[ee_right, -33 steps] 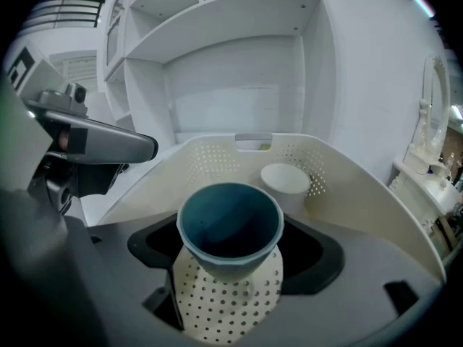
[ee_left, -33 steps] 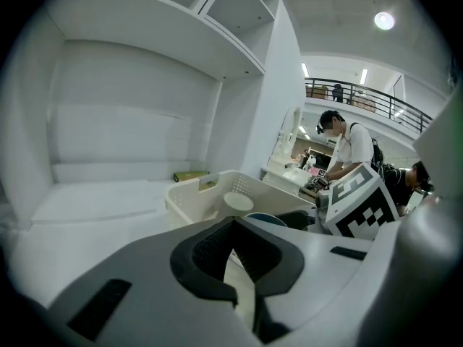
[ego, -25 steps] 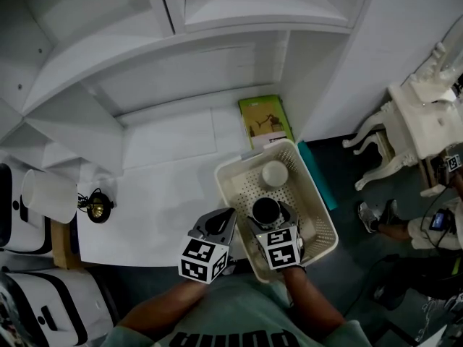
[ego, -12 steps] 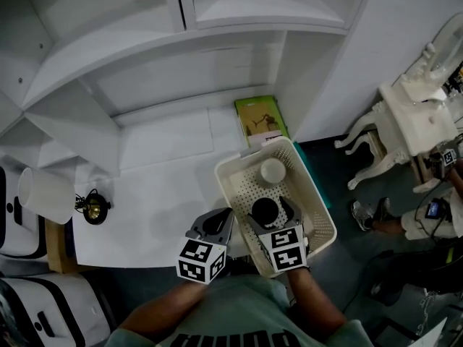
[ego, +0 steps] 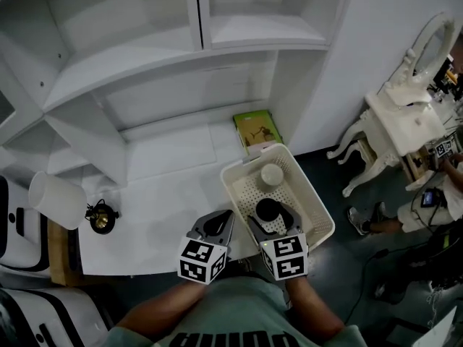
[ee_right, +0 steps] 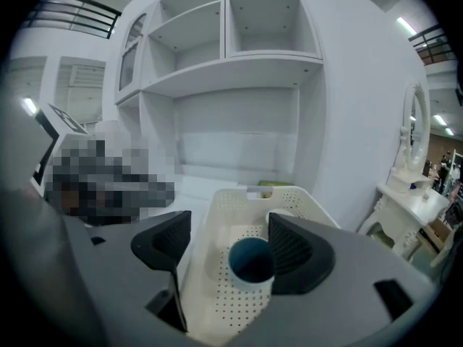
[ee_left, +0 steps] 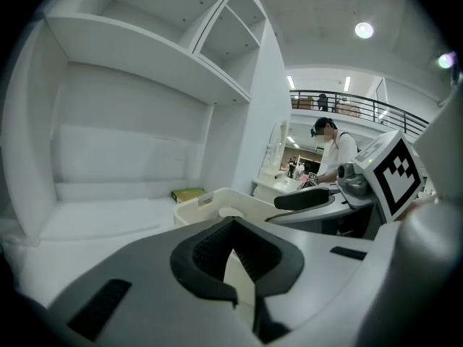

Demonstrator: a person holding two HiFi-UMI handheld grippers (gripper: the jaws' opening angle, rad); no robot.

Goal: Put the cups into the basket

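In the head view, the basket (ego: 246, 190) stands at the right end of the white table (ego: 159, 201). Both cups are upright inside it: a white cup (ego: 272, 174) toward the far end and a dark cup (ego: 268, 210) nearer us. The right gripper (ego: 271, 223) hangs over the basket's near end, and the left gripper (ego: 215, 226) sits just beside the basket, over the table. We see no other cup on the table, so we judge the task all but done, with only the right gripper to draw clear. A green book (ego: 257, 130) lies beyond the basket, a white lampshade (ego: 52, 201) is at the table's left, and white shelves (ego: 145, 56) rise behind. A pale dressing table (ego: 405, 118) stands on the dark floor to the right.

In the left gripper view, we find the jaws closed pad to pad, with nothing held.

In the right gripper view, the jaws stand wide apart and grip nothing. The dark cup rests between them on the basket's perforated floor, closer to the right-hand pad (ee_right: 293, 248). We cannot tell whether it touches that pad.
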